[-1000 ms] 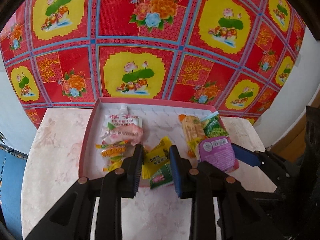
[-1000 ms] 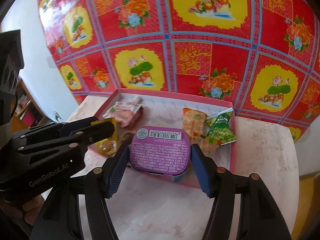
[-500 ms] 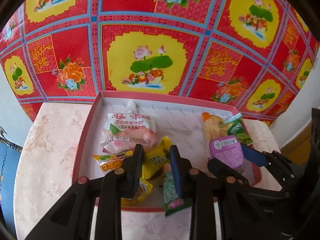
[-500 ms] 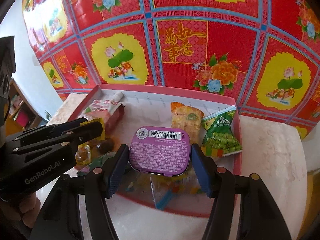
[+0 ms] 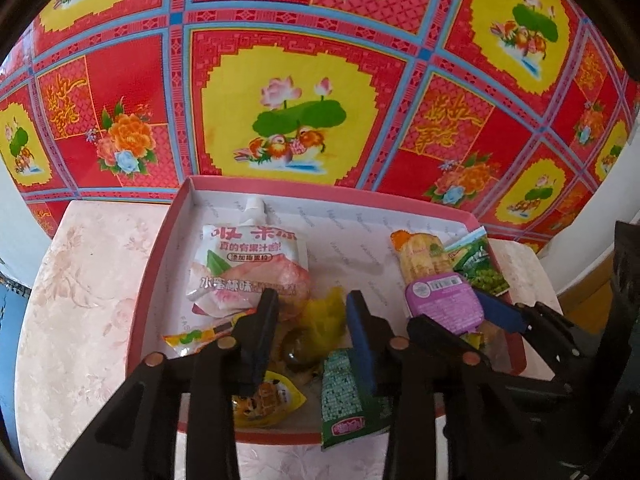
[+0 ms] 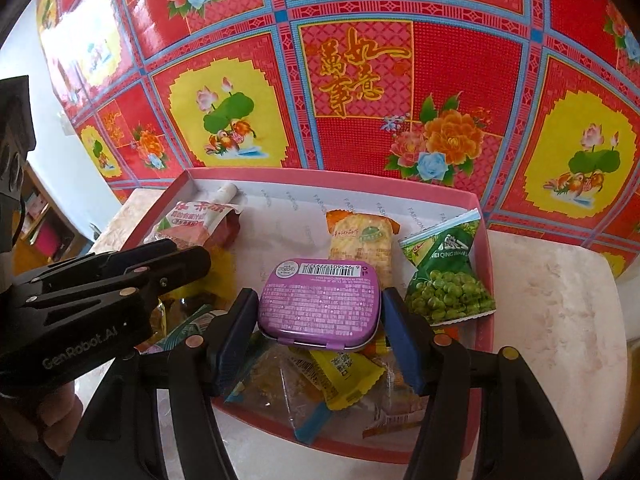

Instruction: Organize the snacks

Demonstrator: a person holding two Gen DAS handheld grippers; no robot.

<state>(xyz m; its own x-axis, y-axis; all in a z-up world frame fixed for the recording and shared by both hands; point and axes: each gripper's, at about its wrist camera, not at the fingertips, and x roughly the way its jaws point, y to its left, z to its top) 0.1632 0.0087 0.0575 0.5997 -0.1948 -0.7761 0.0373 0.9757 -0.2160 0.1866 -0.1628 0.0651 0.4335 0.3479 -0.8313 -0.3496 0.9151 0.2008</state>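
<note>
A pink-rimmed tray (image 5: 160, 248) (image 6: 486, 264) holds several snacks. My right gripper (image 6: 318, 308) is shut on a purple tin (image 6: 319, 304) and holds it over the tray's near right part; the tin also shows in the left wrist view (image 5: 442, 296). My left gripper (image 5: 314, 312) is open over the tray, its fingers either side of a yellow wrapper (image 5: 324, 318). A white jelly pouch (image 5: 248, 268) lies in the tray's left part, a cracker pack (image 6: 360, 240) and a green pea bag (image 6: 446, 280) in its right part.
The tray sits on a pale marble table (image 5: 76, 312) against a red and yellow patterned wall (image 5: 296, 100). A green packet (image 5: 344, 396) overhangs the tray's near rim. Small yellow and clear packets (image 6: 340, 376) lie under the tin. A shelf (image 6: 40, 228) stands at the left.
Both grippers have moved forward over the tray. The purple tin, still gripped, now hangs above the packets in the tray's near right part. The yellow wrapper looks blurred between the left fingers.
</note>
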